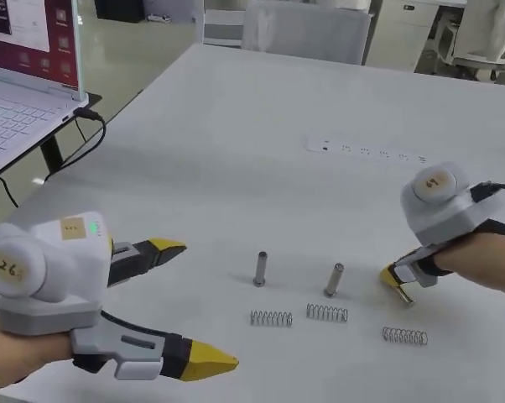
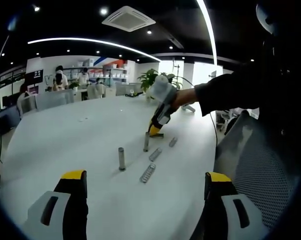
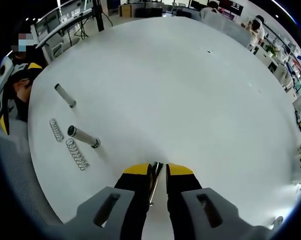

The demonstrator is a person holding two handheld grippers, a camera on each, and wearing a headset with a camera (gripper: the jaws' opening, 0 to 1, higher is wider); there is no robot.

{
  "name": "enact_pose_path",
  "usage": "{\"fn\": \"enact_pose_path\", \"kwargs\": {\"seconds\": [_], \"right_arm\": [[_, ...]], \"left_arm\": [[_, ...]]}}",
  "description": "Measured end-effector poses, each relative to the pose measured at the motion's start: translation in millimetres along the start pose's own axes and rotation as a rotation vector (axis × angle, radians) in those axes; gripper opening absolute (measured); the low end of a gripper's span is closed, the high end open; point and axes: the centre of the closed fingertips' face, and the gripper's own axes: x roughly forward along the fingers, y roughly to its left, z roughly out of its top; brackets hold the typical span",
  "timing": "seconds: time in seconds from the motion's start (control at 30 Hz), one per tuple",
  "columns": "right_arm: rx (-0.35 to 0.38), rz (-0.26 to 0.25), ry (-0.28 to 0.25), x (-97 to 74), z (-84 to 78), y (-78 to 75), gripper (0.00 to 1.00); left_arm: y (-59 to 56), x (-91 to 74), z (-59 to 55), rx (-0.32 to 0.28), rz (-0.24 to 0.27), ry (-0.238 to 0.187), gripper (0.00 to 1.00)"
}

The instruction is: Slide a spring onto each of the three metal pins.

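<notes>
The second pin point(image 1: 334, 280) stands upright on the white table point(image 1: 236, 126), and I take it as my mark for every place. To the left of it, a little apart, the first pin point(image 1: 260, 269) stands upright too. All three springs lie flat on the table. The middle spring point(image 1: 327, 313) lies just in front of the second pin, on my side, near its foot but not touching it. The left spring point(image 1: 271, 318) lies further left of the second pin, in front of the first pin. The right spring point(image 1: 404, 336) lies to the right of the second pin and closer to me, apart from it.

Near the second pin, on its right, my right gripper point(image 1: 395, 279) points down to the table. Its yellow jaws are almost together and they clamp a thin metal piece, which I take to be the third pin point(image 1: 403, 294). The pin's end comes out below the tips, tilted. In the right gripper view it shows as a narrow rod between the two jaws.

My left gripper point(image 1: 206, 304) is well to the left of the second pin, past the first pin. Its jaws are wide apart with nothing between them, and they point toward the pins.

Behind the second pin, well apart, a white power strip point(image 1: 366, 151) lies flat. Far to the left and behind, past the table edge, is an open laptop point(image 1: 18, 92) with a black cable point(image 1: 89, 138).
</notes>
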Motion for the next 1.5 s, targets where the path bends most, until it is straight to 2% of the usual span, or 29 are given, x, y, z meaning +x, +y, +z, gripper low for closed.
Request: {"fn": "enact_pose_path", "kwargs": {"seconds": [0.43,0.7,0.97,1.17,1.5], "right_arm": [[0.033,-0.001,0.029,1.3,-2.4,2.8,0.07],[0.019,-0.037,0.058,1.5,-2.3,3.9,0.06],[0.029,-0.052,0.057,10.5,-0.1,-13.1,0.06],[0.039,-0.041,0.046,13.1,1.8,-15.9,0.06],[0.037,-0.047,0.012,-6.0,5.0,-8.0,0.06]], "left_arm": [[0.1,-1.1,-1.5,-0.006,0.000,0.000,0.94],[-0.2,0.7,-0.4,-0.005,-0.004,-0.003,0.93],[0.0,1.5,0.1,-0.006,-0.007,-0.006,0.93],[1.0,0.9,1.2,-0.006,-0.006,-0.008,0.93],[0.6,1.2,1.0,-0.002,-0.008,-0.004,0.92]]}}
